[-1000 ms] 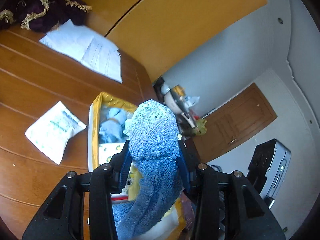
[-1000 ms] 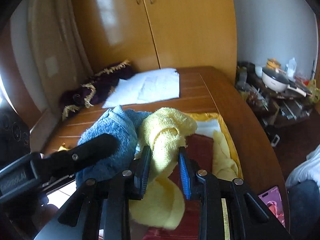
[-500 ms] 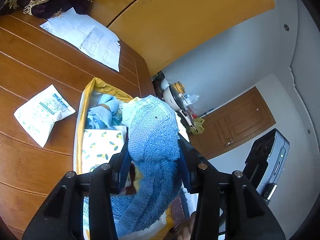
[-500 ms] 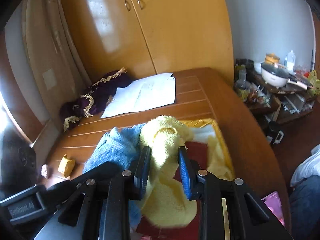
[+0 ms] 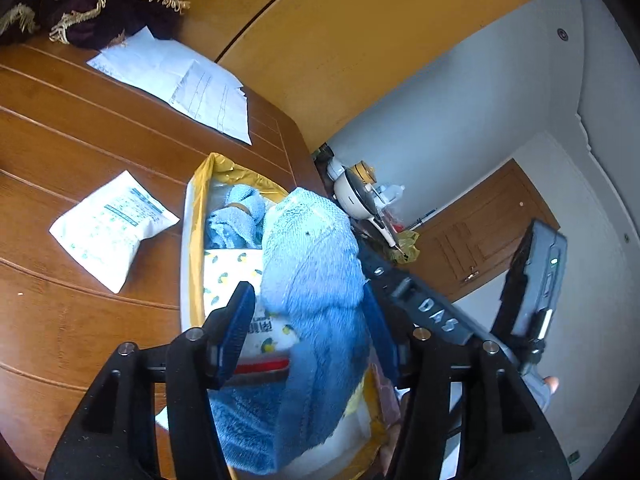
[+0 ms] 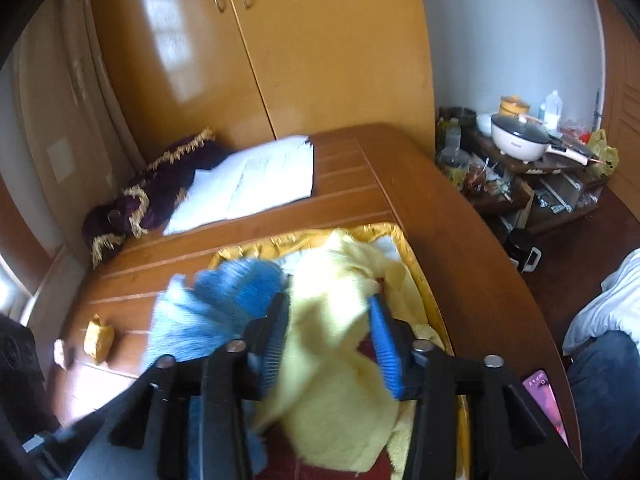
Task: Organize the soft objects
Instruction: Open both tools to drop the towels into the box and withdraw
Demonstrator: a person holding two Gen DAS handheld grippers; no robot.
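A blue towel [image 5: 316,280] hangs between the fingers of my left gripper [image 5: 308,316], which stands open with a gap showing at its left pad. The towel is over a yellow-lined box [image 5: 196,220] holding a small blue cloth [image 5: 236,220] and a white patterned pack [image 5: 228,272]. In the right wrist view, a yellow towel [image 6: 332,400] lies blurred between the spread fingers of my open right gripper [image 6: 330,328], over the same box [image 6: 304,236]. The blue towel [image 6: 216,312] is just left of it. More yellow cloth lies inside the box.
On the wooden table lie a white packet [image 5: 112,228], loose papers [image 5: 188,84], a purple fringed cloth [image 5: 100,16] and a small yellow object [image 6: 98,336]. A phone [image 6: 544,396] rests near the table's right edge. A cluttered side table with a cooker [image 6: 520,140] stands beyond.
Both grippers have widened their fingers, and both towels now show motion blur and hang loose between the pads. Both grippers have drawn back from the box.
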